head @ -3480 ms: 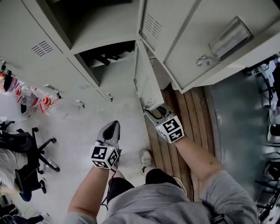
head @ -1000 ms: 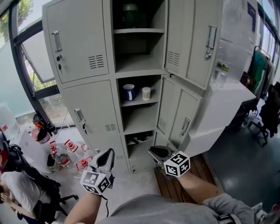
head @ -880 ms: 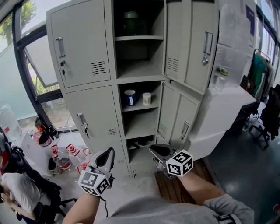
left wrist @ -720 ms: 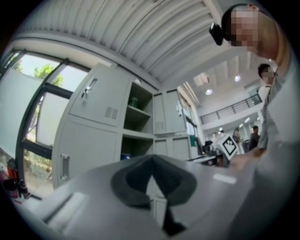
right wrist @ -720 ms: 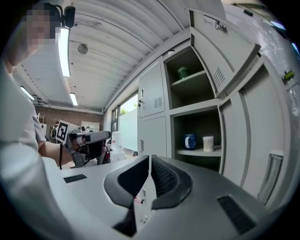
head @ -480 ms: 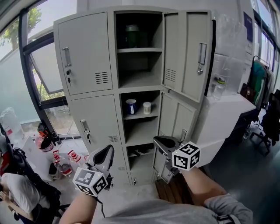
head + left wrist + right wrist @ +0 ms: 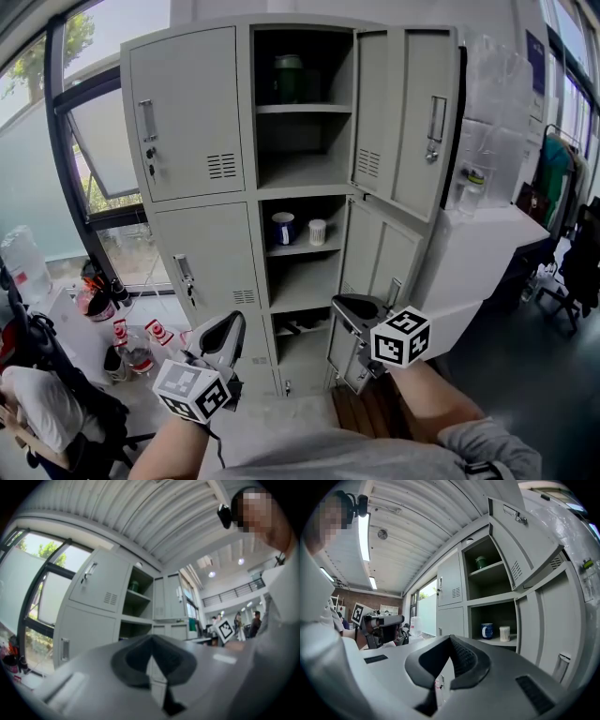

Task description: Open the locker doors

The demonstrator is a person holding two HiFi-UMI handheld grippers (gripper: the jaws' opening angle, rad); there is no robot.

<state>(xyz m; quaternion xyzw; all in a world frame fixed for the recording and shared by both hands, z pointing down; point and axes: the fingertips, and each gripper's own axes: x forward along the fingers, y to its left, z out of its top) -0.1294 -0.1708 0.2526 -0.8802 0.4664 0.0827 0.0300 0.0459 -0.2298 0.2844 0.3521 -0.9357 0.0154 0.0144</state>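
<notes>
I am holding my left gripper [image 7: 228, 328] and right gripper [image 7: 345, 307] empty, jaws together, facing the locker [image 7: 251, 202]: right doors [image 7: 412, 122] hanging open, left doors [image 7: 183, 112] shut, awaiting opening.

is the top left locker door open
No, the top left locker door sits flush and shut in its frame, handle facing out, while the top middle compartment beside it stands open with its shelves showing.

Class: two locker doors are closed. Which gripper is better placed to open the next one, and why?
Left. The left gripper hangs near the handle of the closed lower door; the right gripper is in front of the already open doors.
</notes>
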